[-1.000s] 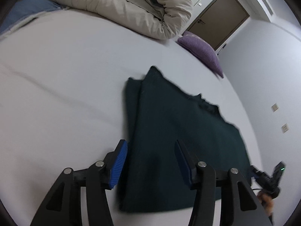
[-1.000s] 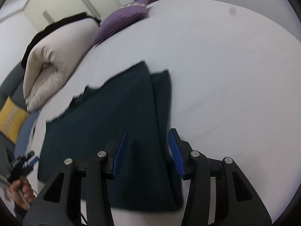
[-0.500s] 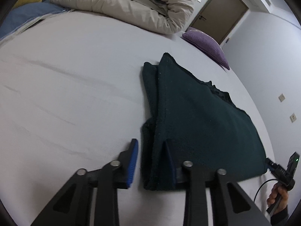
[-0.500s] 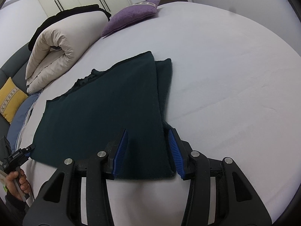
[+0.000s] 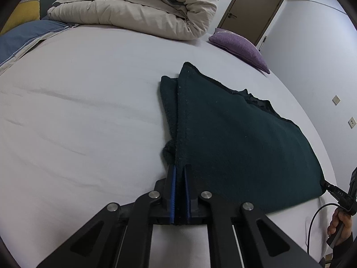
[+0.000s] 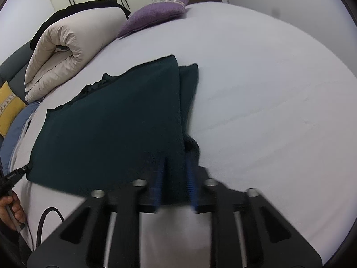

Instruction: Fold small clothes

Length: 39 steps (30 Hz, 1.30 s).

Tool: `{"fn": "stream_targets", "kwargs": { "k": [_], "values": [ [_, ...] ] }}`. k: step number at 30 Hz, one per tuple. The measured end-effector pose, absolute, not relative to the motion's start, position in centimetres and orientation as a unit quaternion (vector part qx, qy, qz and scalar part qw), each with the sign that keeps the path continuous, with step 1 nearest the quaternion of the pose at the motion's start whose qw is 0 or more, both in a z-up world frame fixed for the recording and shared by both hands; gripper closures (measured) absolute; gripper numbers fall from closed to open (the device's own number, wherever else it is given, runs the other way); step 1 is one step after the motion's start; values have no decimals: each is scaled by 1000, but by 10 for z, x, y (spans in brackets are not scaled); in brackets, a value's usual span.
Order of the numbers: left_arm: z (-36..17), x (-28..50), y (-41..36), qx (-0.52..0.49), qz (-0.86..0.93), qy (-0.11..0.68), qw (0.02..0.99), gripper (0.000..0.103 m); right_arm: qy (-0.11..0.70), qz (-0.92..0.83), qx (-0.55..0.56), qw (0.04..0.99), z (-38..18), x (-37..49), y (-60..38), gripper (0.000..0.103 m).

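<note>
dark green garment (image 5: 234, 134) on the bed (image 5: 89, 111), left fingers (image 5: 173, 178) pinching its near corner; right fingers (image 6: 191, 178) just closing on the other

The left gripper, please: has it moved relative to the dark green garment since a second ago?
Yes. The left gripper has advanced onto the dark green garment's near corner, and its jaws have just closed on it.

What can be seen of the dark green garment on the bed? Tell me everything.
The dark green garment looks like thick, fuzzy fleece or knit. It lies flat on the white bed sheet, folded, with a narrower folded layer, perhaps a sleeve, showing along each side edge. The far edge is uneven and ruffled. The left gripper is shut on one near corner; the right gripper, blurred, has just been closing on the other near corner.
</note>
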<state>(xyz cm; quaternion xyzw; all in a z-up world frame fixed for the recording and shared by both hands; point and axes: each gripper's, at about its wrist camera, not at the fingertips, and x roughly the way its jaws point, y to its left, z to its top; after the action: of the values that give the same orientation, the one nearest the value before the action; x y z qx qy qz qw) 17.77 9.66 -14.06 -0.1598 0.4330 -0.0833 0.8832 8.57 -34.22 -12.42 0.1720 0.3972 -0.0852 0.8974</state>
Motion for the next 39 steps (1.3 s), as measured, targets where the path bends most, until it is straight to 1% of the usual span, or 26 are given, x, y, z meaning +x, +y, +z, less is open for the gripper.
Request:
{"fn": "stream_targets", "kwargs": {
  "k": [5, 9, 14, 20, 29, 35, 36, 37, 39],
  "values": [
    [-138, 172, 100, -172, -86, 430, 882, 96, 386, -89, 164, 903, -115, 79, -338, 98],
    [-138, 165, 99, -159, -92, 434, 882, 97, 377, -87, 179, 904, -110, 68, -339, 98],
    [-147, 159, 105, -158, -94, 444, 877, 97, 390, -90, 186, 897, -124, 58, -340, 98],
    [-154, 160, 110, -164, -95, 446, 875, 97, 388, -89, 206, 894, -134, 46, -342, 98],
    [-157, 158, 111, -177, -97, 450, 870, 96, 399, -87, 187, 893, -138, 46, -337, 98],
    [-157, 154, 109, -167, -96, 447, 873, 96, 401, -84, 184, 893, -142, 50, -338, 98],
    [-157, 154, 109, -169, -97, 448, 873, 95, 401, -84, 185, 893, -142, 50, -339, 98],
    [-156, 155, 110, -168, -96, 449, 872, 91, 402, -83, 185, 893, -142, 50, -339, 98],
    [-152, 152, 112, -170, -90, 451, 871, 86, 402, -79, 197, 891, -140, 51, -342, 96]
  ]
}}
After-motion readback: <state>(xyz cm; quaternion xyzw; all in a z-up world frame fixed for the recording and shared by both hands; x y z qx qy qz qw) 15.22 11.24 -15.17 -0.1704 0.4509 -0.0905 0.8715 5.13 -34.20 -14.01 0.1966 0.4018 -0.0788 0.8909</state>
